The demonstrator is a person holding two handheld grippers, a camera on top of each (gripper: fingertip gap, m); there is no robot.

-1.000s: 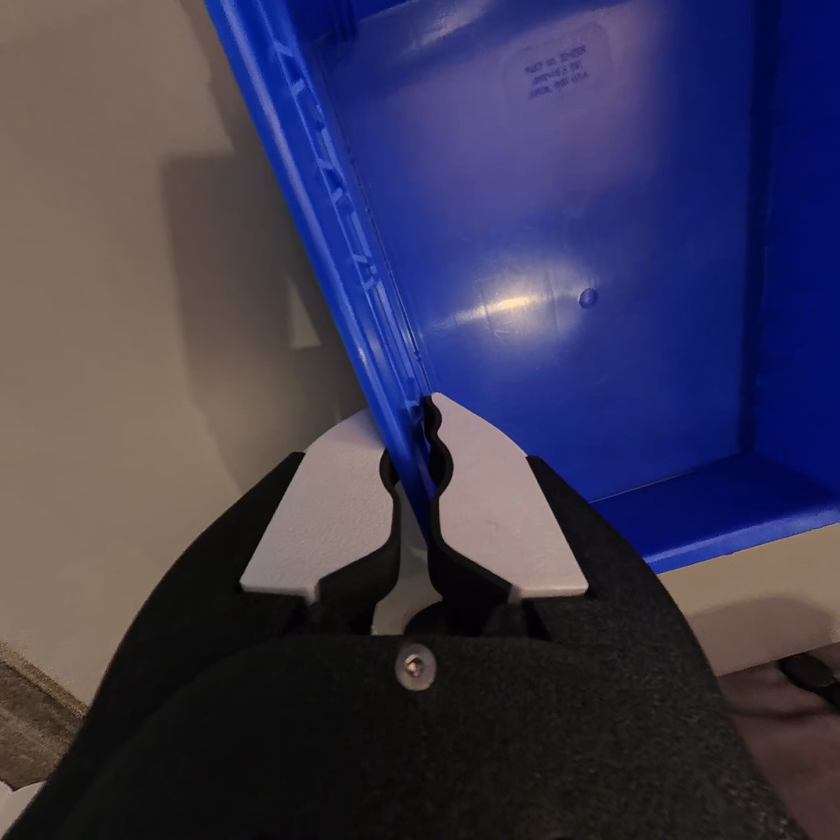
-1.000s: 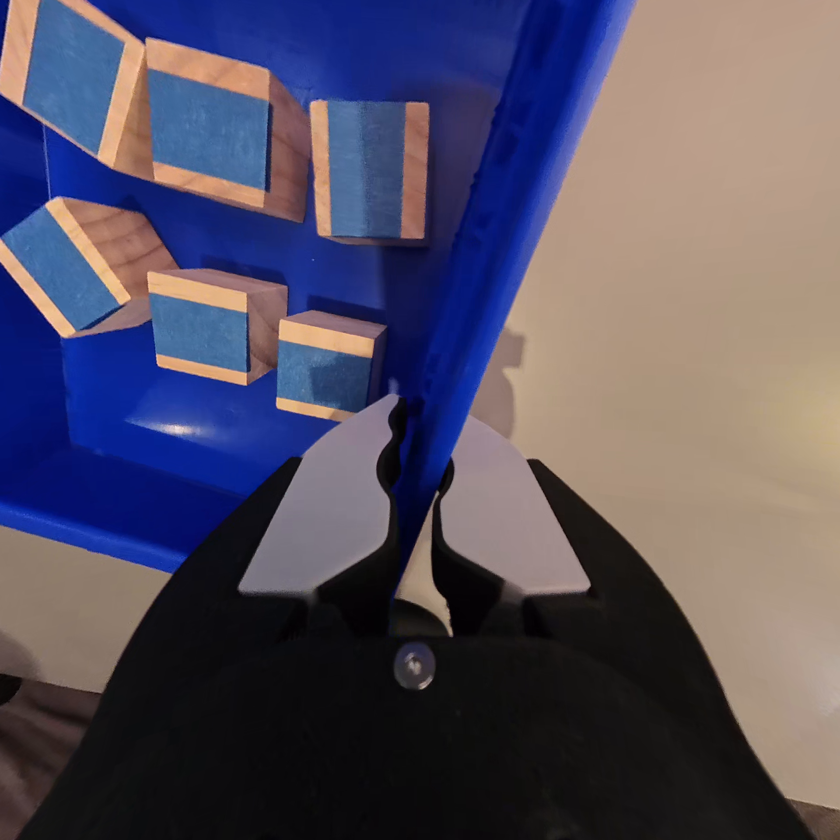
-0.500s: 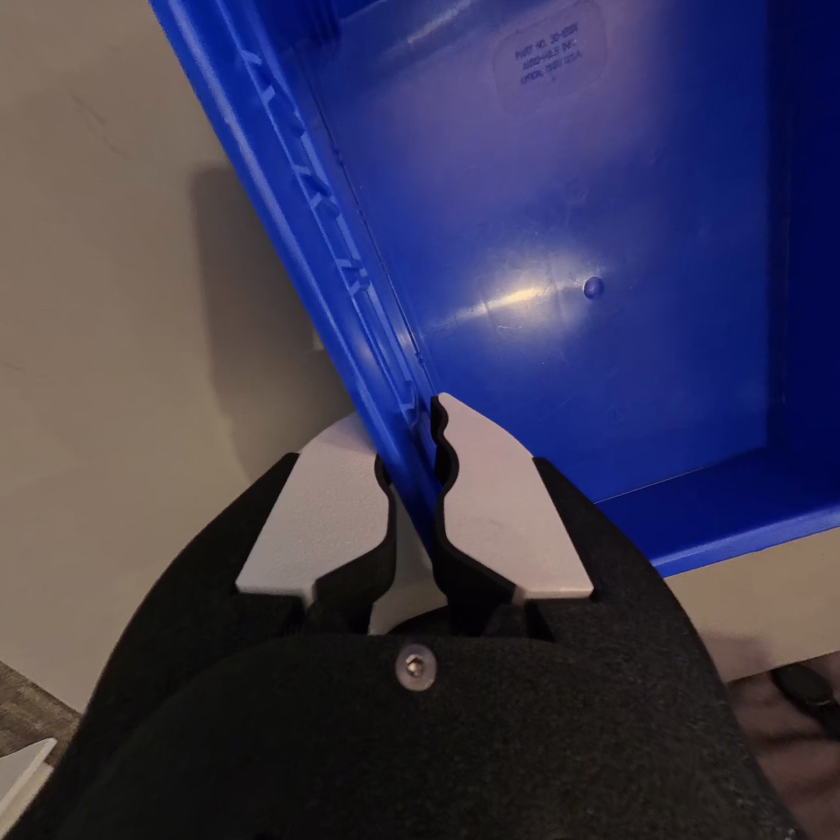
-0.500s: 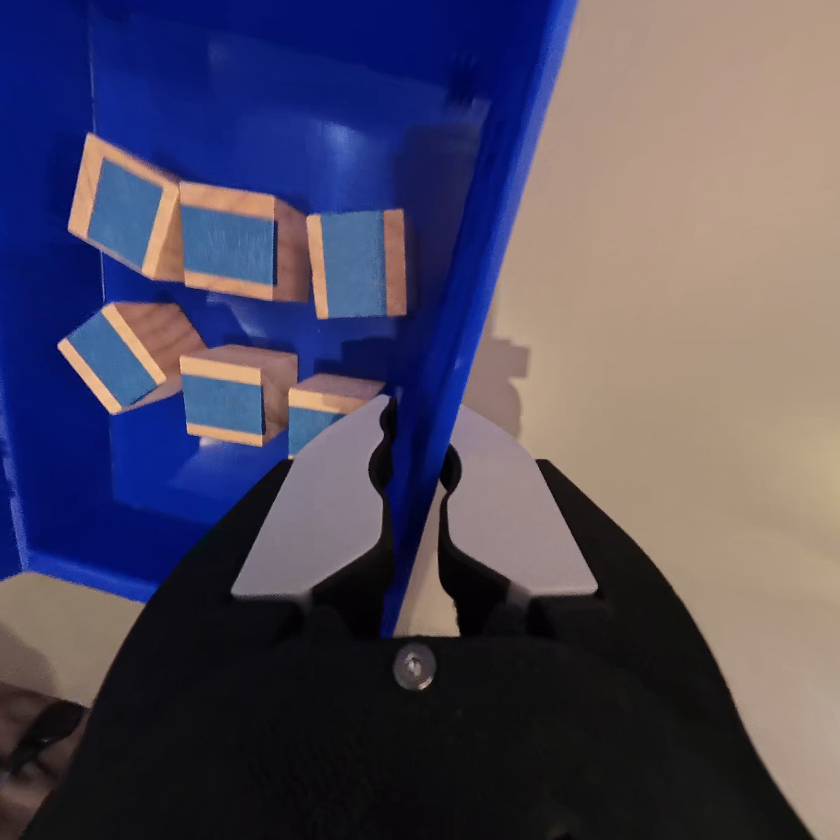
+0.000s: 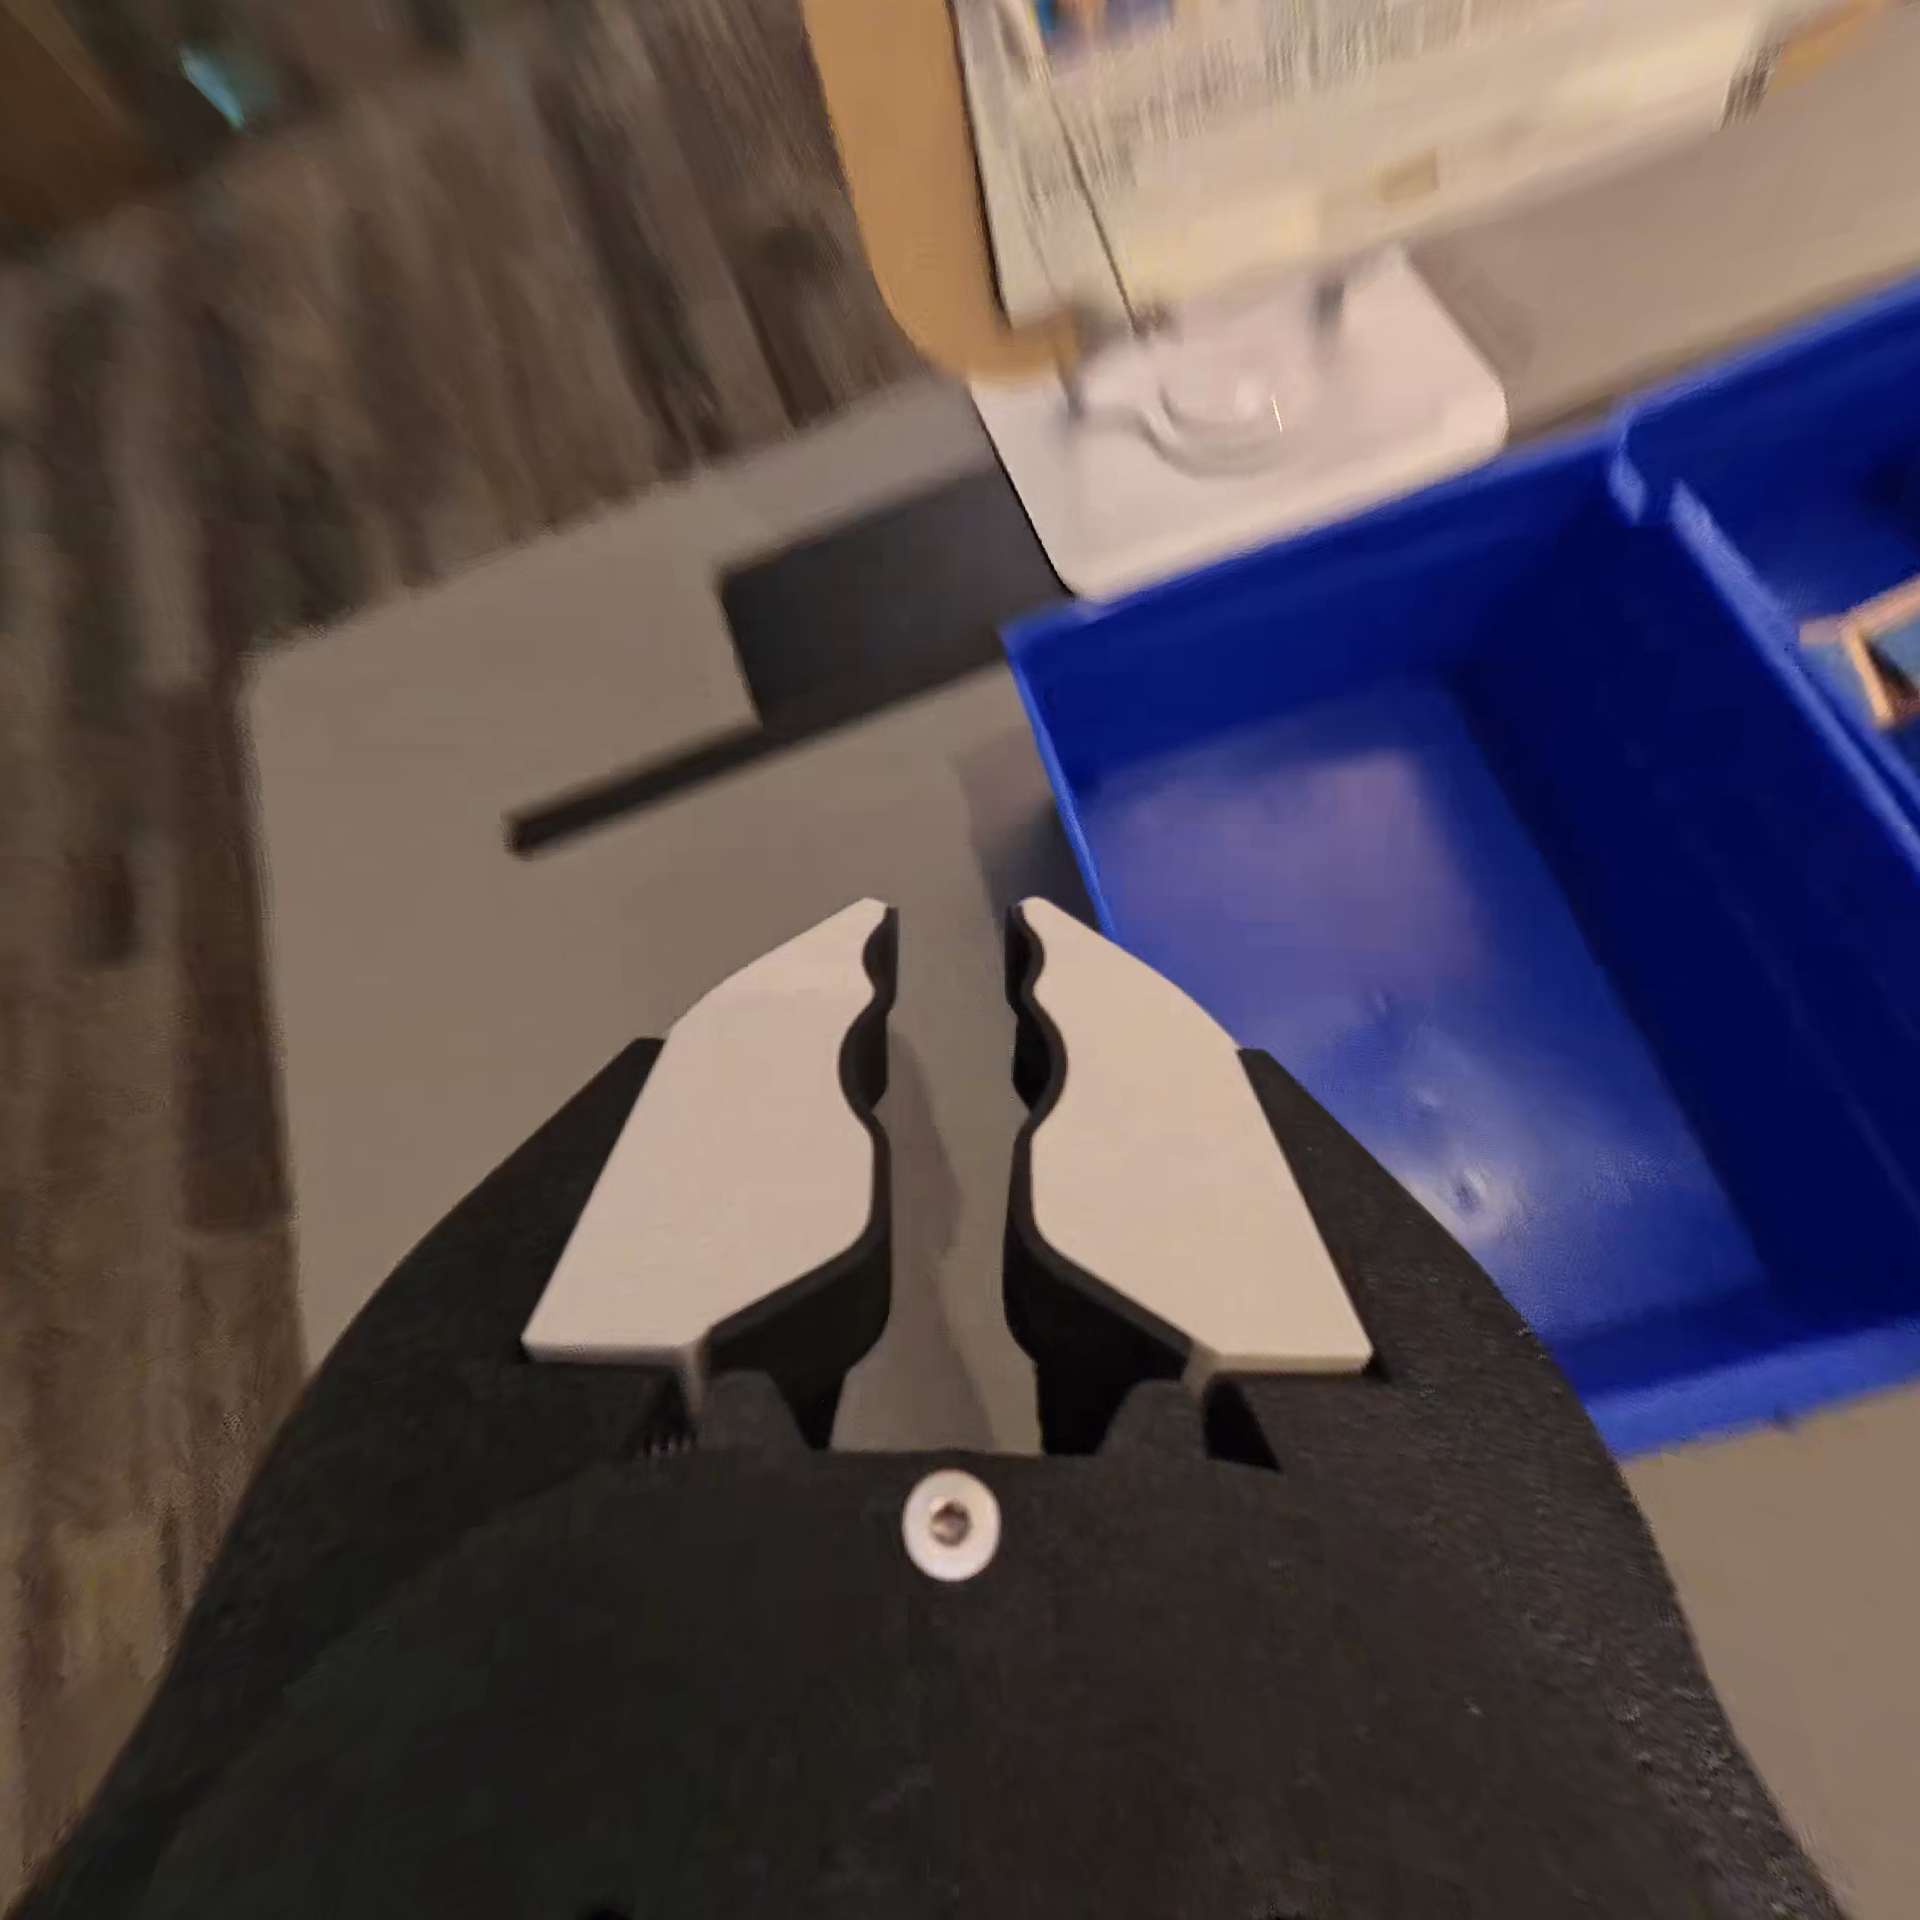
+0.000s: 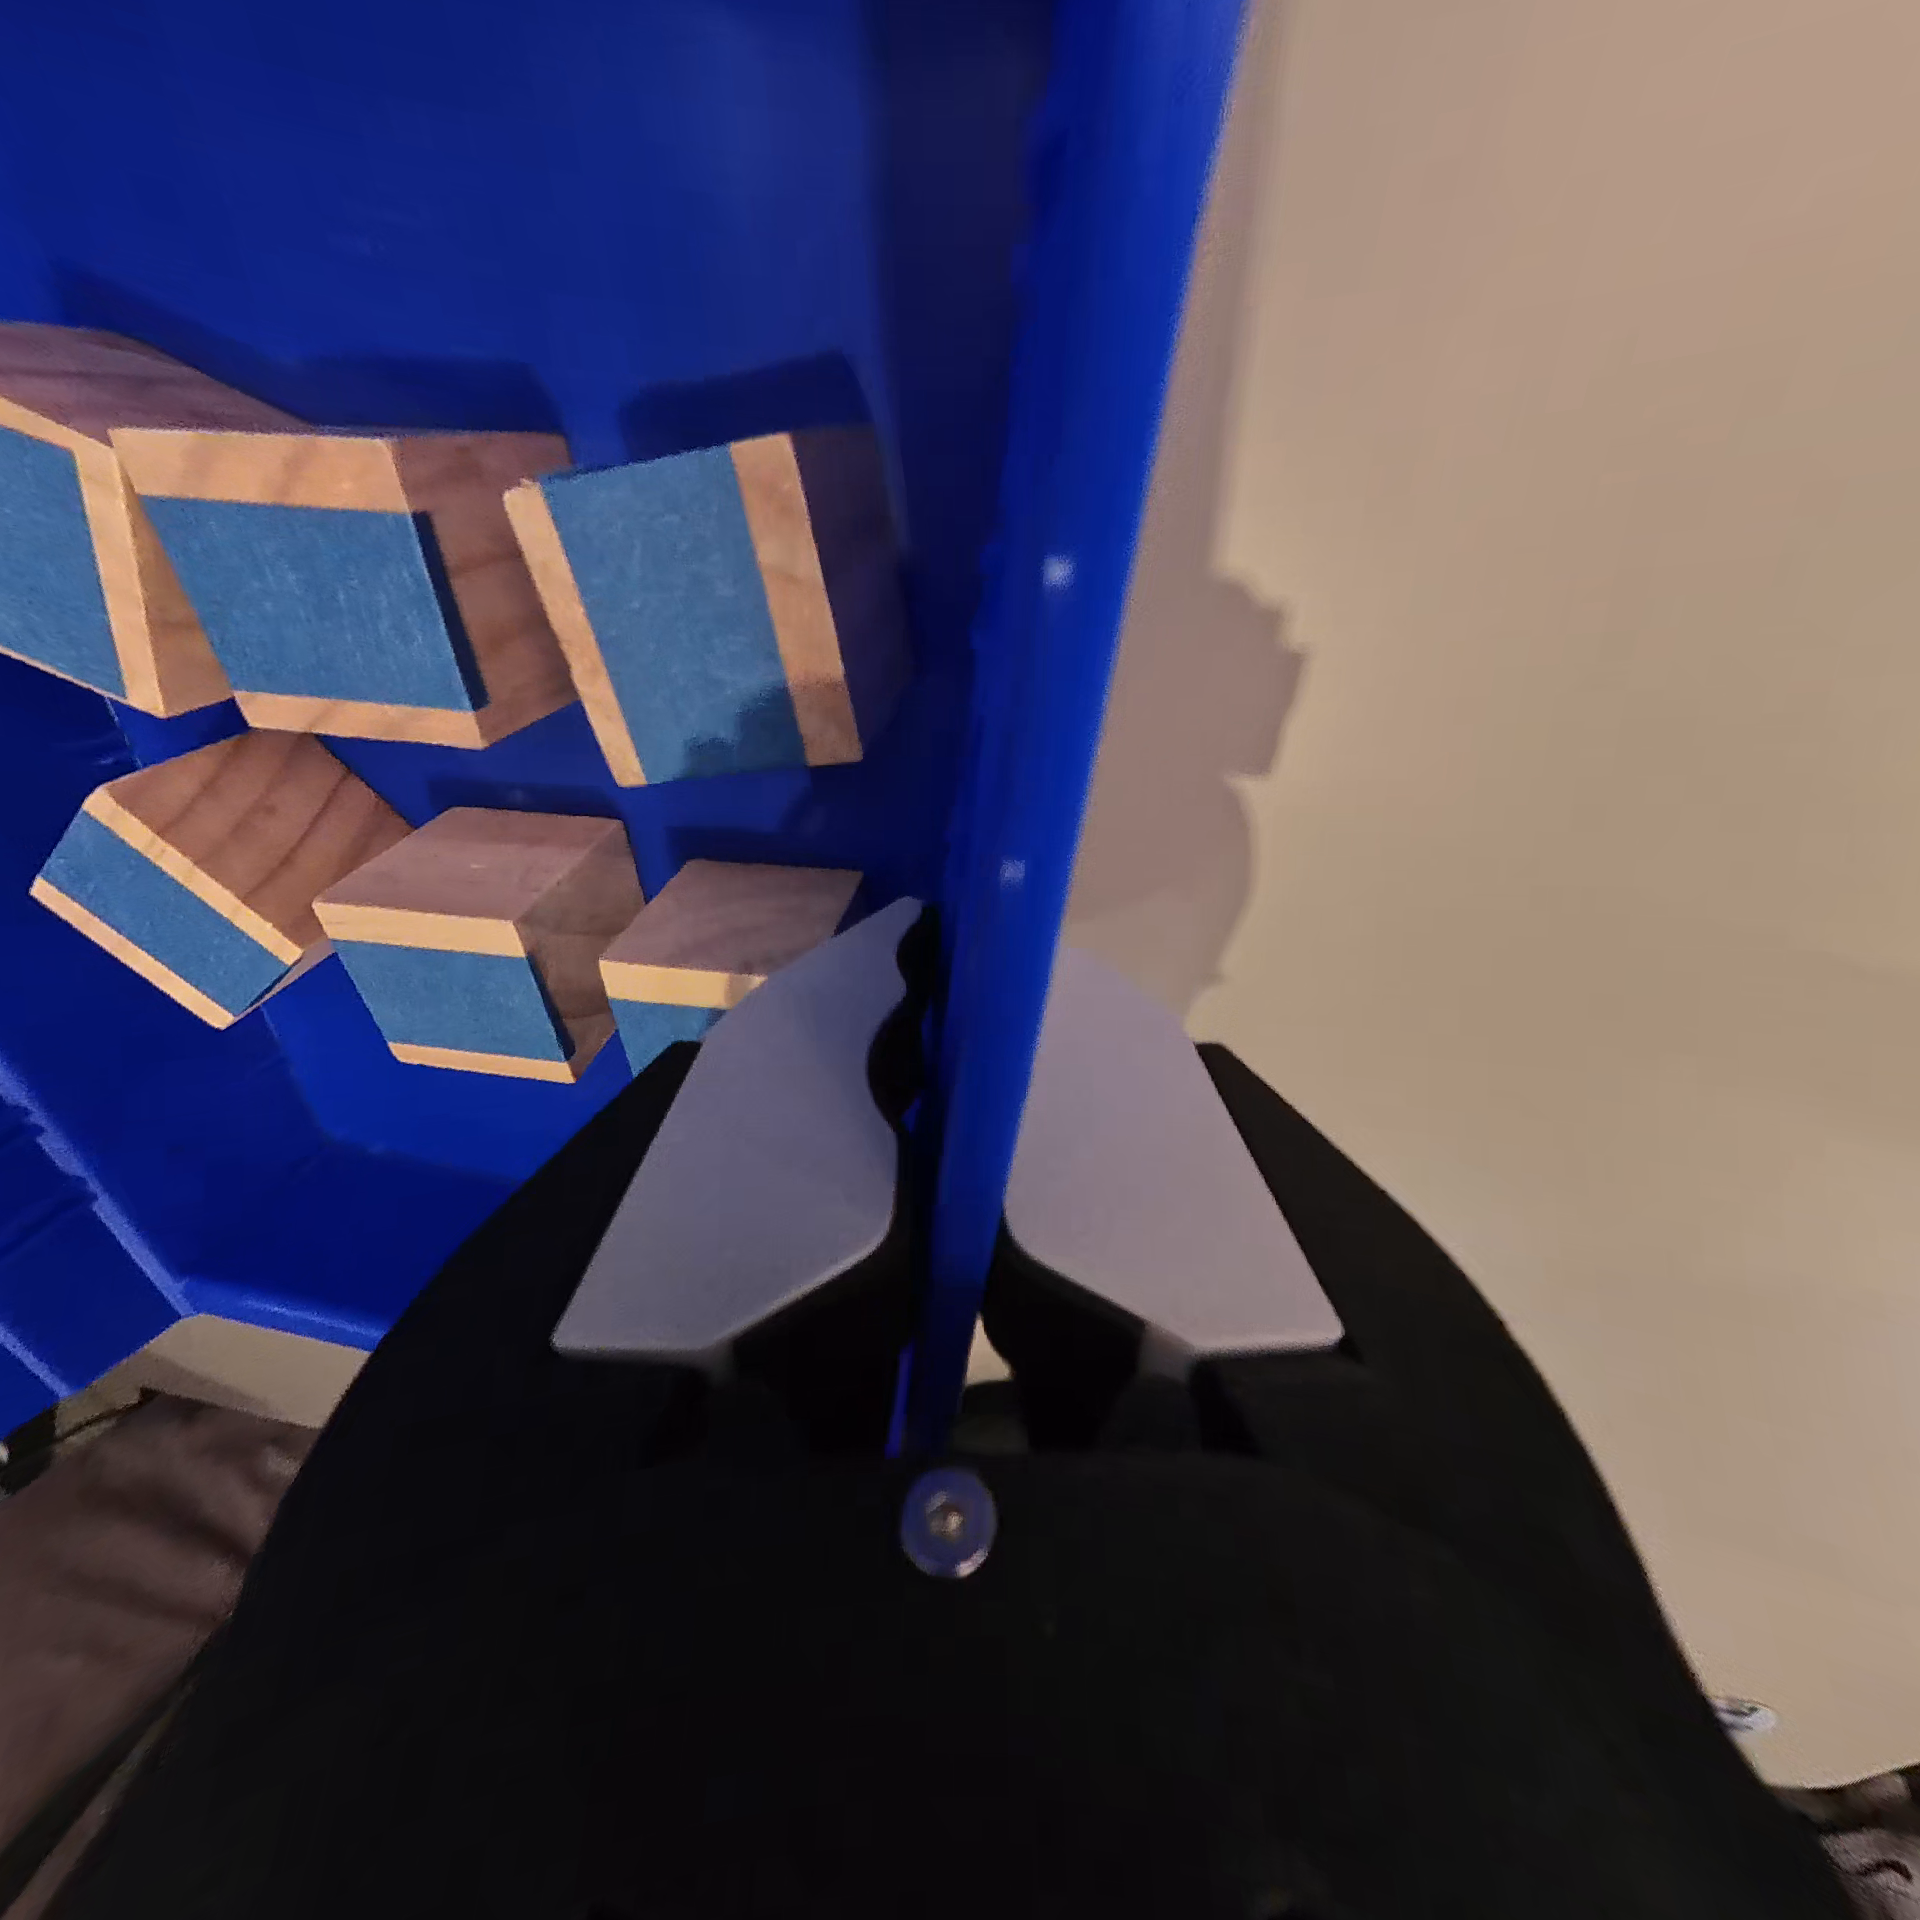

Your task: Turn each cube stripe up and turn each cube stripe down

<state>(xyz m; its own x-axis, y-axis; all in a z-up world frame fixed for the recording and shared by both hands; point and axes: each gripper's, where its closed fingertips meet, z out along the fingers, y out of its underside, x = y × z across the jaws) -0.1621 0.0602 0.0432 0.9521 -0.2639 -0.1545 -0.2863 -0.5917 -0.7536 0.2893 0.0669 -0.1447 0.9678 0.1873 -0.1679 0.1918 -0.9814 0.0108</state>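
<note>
In the right wrist view my right gripper (image 6: 982, 935) is shut on the right wall of the blue bin (image 6: 1091, 520). Several wooden cubes with a blue stripe lie in that compartment, stripe faces toward the camera, among them one by the wall (image 6: 675, 613), one to its left (image 6: 312, 603) and one lower down (image 6: 468, 966). In the left wrist view my left gripper (image 5: 951, 914) is open and empty above the table, left of the bin (image 5: 1299, 582). The bin's near compartment is bare; one cube (image 5: 1870, 665) shows past the divider.
A pale table top (image 6: 1558, 727) lies right of the bin. In the left wrist view a black flat piece (image 5: 873, 613), a white stand base (image 5: 1247, 416) and a cardboard box (image 5: 904, 156) sit behind the bin. The floor (image 5: 125, 831) is to the left.
My left gripper has let go of the bin's left wall, opened, and swung back and to the left. My right gripper keeps its hold on the right wall; the cubes look closer.
</note>
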